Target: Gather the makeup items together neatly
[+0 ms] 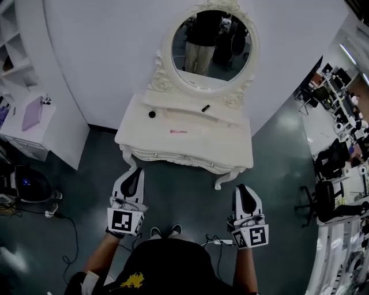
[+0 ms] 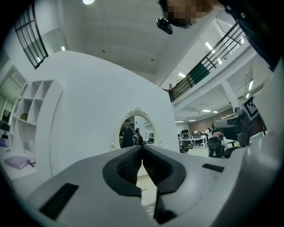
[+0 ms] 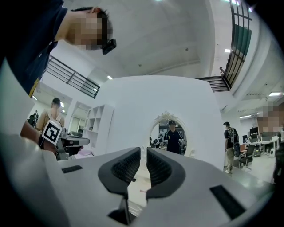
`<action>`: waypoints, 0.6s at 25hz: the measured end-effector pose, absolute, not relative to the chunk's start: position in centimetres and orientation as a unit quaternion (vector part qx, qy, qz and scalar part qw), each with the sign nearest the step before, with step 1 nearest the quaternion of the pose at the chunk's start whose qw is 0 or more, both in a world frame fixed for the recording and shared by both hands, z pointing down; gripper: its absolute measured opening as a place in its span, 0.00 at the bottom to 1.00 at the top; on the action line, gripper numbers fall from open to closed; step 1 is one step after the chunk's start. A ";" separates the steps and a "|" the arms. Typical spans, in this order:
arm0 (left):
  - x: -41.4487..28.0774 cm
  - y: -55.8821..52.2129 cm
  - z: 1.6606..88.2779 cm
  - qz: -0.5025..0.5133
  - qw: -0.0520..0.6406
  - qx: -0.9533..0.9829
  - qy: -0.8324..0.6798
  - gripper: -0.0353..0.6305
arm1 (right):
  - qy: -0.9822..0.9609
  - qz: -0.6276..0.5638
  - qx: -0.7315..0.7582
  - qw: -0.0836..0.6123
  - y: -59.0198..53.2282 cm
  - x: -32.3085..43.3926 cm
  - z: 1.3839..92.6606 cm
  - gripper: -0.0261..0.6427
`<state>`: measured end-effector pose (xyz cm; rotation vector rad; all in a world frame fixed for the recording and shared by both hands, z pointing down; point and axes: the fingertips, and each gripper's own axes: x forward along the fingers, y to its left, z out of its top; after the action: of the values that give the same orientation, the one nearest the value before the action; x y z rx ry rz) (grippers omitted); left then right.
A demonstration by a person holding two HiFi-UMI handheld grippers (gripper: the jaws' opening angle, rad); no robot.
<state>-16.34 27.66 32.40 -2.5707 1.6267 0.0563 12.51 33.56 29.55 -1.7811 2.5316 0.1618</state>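
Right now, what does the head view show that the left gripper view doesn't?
Only the head view shows the dressing table from above, with a round black item and a black tube lying on it, and the person's shoes. Only the left gripper view shows the ceiling lights and a balcony railing. Both show the oval mirror against the white curved wall, and the left gripper, shut with nothing in it.

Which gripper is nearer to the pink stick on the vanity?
Left. The left gripper hangs before the vanity, just left of the pink stick; the right gripper is farther back and off to its right.
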 end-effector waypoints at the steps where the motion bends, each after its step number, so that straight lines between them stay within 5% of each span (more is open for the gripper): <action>1: -15.8 27.5 31.9 0.016 0.057 -0.847 0.528 0.09 | 0.818 0.055 -0.573 0.019 33.4 12.7 29.4 0.13; 4: -14.6 27.3 30.8 0.015 0.058 -0.856 0.514 0.16 | 0.824 0.054 -0.563 0.029 33.4 13.1 28.4 0.18; 7: -13.5 27.3 30.7 0.014 0.045 -0.864 0.501 0.30 | 0.832 0.038 -0.551 0.046 33.4 13.5 28.0 0.37; 15: -12.2 26.9 30.8 -0.028 0.044 -0.875 0.482 0.54 | 0.813 0.002 -0.581 0.043 33.7 16.0 28.9 0.55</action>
<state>-12.17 26.88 30.82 -2.6733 1.4735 -0.0846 16.00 33.70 28.87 -1.7773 2.4846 0.0047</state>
